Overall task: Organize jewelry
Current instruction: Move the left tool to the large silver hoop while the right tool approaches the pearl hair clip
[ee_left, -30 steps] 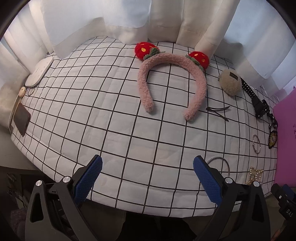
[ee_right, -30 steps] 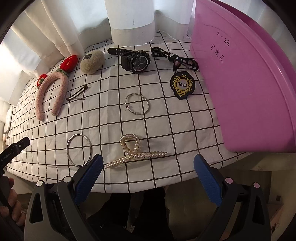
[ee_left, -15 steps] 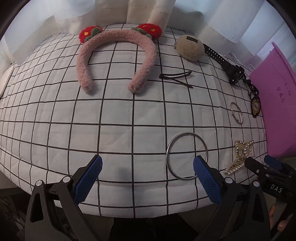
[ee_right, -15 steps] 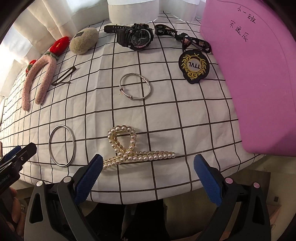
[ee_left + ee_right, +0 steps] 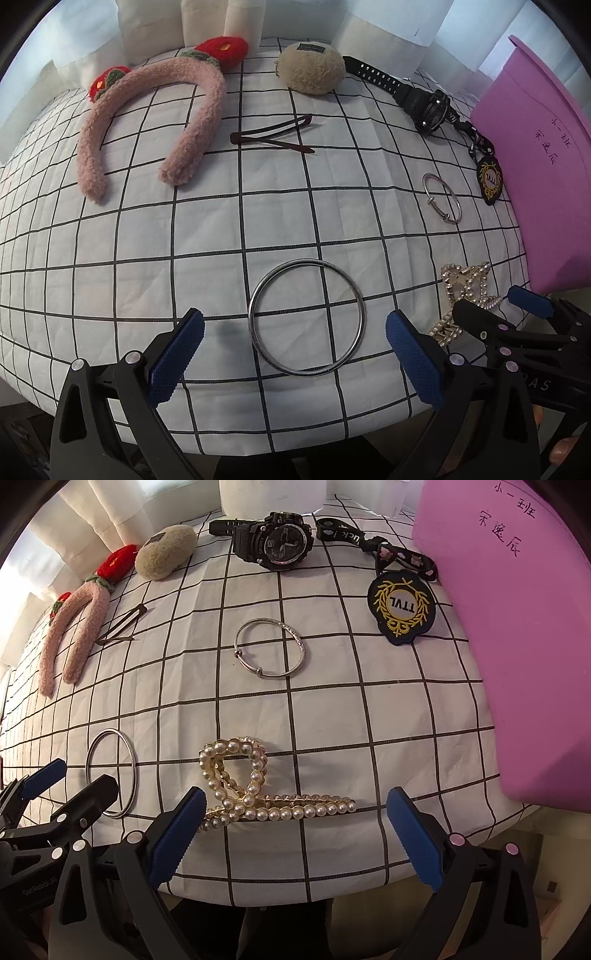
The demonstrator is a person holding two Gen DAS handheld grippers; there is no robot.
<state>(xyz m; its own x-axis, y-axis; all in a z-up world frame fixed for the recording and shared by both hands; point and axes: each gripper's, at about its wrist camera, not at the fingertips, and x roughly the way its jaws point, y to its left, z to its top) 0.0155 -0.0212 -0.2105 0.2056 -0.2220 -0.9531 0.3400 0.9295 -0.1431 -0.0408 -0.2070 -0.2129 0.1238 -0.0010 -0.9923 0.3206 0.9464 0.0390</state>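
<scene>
Left wrist view: left gripper (image 5: 293,334) spread wide, grasping nothing — plain silver bangle (image 5: 306,316) lies flat on the checked cloth (image 5: 184,229) between its blue pads (image 5: 173,356). Pink fuzzy headband (image 5: 155,122) and brown hair clip (image 5: 273,136) lie farther back.

Right wrist view: right gripper (image 5: 295,821) also spread, empty — pearl claw clip (image 5: 251,786) lies between its fingers. Thin clasped bracelet (image 5: 269,648) at centre, black watch (image 5: 275,541) beyond, pink tray (image 5: 517,627) to the right.
</scene>
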